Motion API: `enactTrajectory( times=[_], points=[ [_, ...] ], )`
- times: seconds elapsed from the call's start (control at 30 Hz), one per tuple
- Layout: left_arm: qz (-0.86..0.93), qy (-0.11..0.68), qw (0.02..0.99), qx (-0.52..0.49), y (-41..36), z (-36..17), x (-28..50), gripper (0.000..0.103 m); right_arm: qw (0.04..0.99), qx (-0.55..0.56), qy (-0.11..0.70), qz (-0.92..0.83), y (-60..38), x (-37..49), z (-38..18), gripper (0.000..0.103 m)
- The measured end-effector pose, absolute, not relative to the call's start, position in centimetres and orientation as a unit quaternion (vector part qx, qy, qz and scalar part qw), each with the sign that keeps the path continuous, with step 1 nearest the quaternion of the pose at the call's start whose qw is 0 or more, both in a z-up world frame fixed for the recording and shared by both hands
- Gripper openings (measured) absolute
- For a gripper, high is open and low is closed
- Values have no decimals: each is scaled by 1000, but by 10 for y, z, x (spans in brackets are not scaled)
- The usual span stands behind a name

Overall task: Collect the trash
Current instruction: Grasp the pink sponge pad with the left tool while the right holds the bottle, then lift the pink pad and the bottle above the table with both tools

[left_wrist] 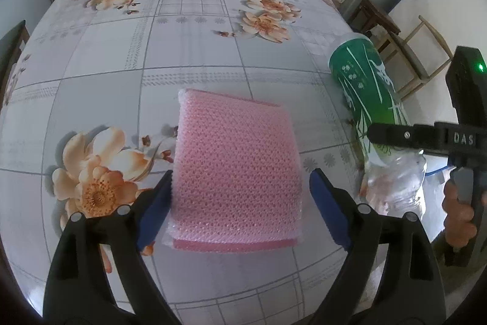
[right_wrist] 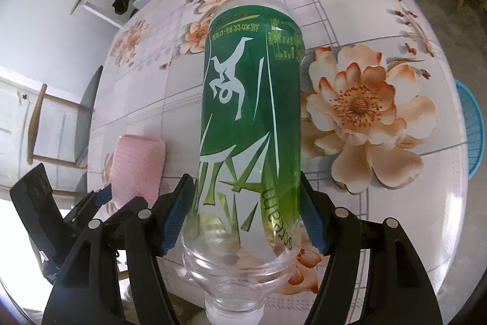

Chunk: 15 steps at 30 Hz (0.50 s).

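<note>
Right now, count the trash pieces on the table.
2: a pink mesh pack between the left tool's fingers, and a green-labelled bottle gripped by the right tool.

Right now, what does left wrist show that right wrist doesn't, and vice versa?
Left wrist only: the left gripper straddling the pink mesh pack, its left pad touching and the right pad apart, and the hand holding the right tool.
Right wrist only: the right gripper shut on the green bottle, and a blue basket at the table's edge.
Both: pack, bottle, floral tablecloth.
</note>
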<state>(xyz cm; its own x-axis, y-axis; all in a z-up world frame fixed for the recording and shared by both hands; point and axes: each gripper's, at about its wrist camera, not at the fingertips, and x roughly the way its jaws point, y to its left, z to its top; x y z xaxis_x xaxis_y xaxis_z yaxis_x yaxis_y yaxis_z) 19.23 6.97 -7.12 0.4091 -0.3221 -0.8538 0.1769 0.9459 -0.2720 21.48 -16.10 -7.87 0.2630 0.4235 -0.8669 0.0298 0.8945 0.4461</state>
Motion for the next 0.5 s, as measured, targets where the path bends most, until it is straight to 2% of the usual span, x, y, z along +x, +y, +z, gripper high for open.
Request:
enactTrajectory(
  times=[0.23,0.5],
  points=[
    [-127,517,846,-28,55,-74,201,84,774,175,598,113,-158,211,-80,72],
    [-114,508,854,1,49,-76,203,83,784,153,594,97,-156,208,-79,72]
  ],
)
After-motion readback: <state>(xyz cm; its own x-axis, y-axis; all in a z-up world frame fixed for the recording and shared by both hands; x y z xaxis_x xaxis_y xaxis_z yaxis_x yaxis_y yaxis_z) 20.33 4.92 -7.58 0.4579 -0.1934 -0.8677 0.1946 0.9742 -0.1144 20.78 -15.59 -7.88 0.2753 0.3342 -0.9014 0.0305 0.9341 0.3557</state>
